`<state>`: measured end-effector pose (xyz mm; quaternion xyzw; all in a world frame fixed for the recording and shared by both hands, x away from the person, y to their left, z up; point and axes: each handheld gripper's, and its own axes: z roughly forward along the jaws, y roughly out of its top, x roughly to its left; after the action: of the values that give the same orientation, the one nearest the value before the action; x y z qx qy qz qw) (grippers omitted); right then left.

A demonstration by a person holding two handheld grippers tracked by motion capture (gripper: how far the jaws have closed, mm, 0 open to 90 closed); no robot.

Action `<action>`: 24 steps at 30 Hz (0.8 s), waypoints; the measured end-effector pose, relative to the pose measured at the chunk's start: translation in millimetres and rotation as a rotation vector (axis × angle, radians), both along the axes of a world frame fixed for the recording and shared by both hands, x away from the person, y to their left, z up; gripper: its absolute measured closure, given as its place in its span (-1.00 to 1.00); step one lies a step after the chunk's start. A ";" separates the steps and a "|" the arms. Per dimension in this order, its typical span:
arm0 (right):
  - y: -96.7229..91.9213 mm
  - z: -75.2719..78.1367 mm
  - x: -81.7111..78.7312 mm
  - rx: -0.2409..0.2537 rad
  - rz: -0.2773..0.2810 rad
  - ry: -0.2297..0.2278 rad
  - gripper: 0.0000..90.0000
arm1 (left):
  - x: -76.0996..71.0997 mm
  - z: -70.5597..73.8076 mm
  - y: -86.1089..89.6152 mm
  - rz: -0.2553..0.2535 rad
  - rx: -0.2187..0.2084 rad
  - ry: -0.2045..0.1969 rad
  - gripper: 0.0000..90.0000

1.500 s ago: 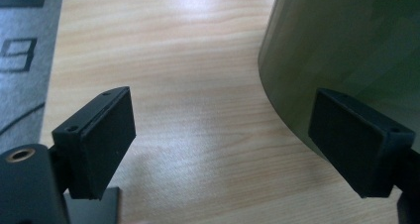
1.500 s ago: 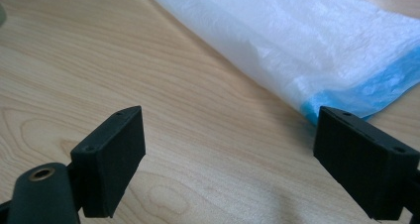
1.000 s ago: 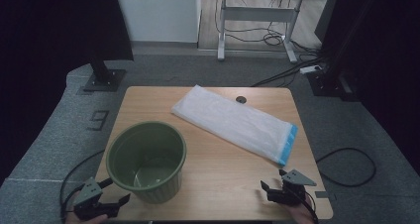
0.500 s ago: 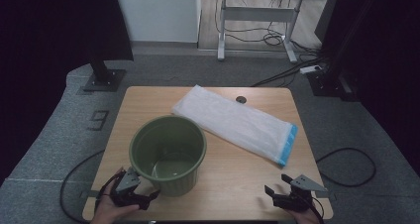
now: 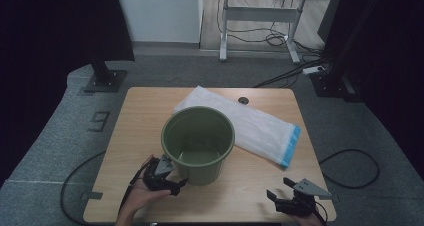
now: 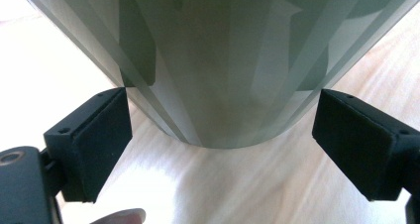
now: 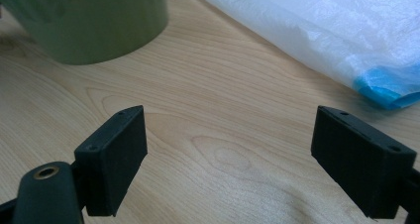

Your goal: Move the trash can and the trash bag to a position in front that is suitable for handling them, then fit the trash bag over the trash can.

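Observation:
A green plastic bucket [image 5: 200, 168] stands upright and empty in the middle of the wooden table [image 5: 142, 116]. My left gripper [image 5: 175, 183] sits low at the bucket's front left, held in a hand. It is open, and in the left gripper view its jaws [image 6: 223, 135] straddle the bucket's base [image 6: 218, 60]. A white plastic bag [image 5: 250, 126] with a blue end lies flat behind and to the right of the bucket. By the front right edge my right gripper [image 5: 279, 187] is open and empty over bare wood [image 7: 228, 149], with the bucket [image 7: 94, 21] and the bag [image 7: 322, 30] ahead of it.
A small dark cable hole [image 5: 243, 100] sits in the table near its back edge. Cables [image 5: 350, 168] trail over the grey floor on both sides. A desk frame [image 5: 260, 16] stands behind the table, and a black stand base [image 5: 105, 78] at the back left.
The bucket has slid right from the front left corner to the table's middle, with my left gripper following at its base. My right gripper has barely shifted.

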<state>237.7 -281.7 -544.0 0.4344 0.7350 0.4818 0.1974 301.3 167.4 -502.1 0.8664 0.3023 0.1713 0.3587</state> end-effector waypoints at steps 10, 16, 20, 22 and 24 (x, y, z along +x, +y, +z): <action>4.7 1.1 -2.2 0.006 0.014 0.007 -0.69 | -14.8 -7.8 17.7 0.092 0.018 0.013 -0.72; 23.8 11.2 23.7 -0.104 -0.049 -0.011 -0.70 | -21.4 -16.3 41.7 0.136 0.020 0.023 -0.72; 33.5 13.1 49.8 -0.146 -0.098 0.006 -0.68 | -19.5 -25.0 49.3 0.172 0.024 0.030 -0.70; 37.4 12.5 60.3 -0.165 -0.113 0.014 -0.66 | -18.7 -28.7 53.4 0.178 0.027 0.037 -0.70; 48.6 9.2 85.2 -0.180 -0.124 0.042 -0.56 | -18.7 -33.2 60.2 0.203 0.041 0.043 -0.70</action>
<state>323.0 -233.1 -534.8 0.4695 0.7511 0.3913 0.2494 282.6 227.6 -535.3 0.8419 0.3926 0.1941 0.3152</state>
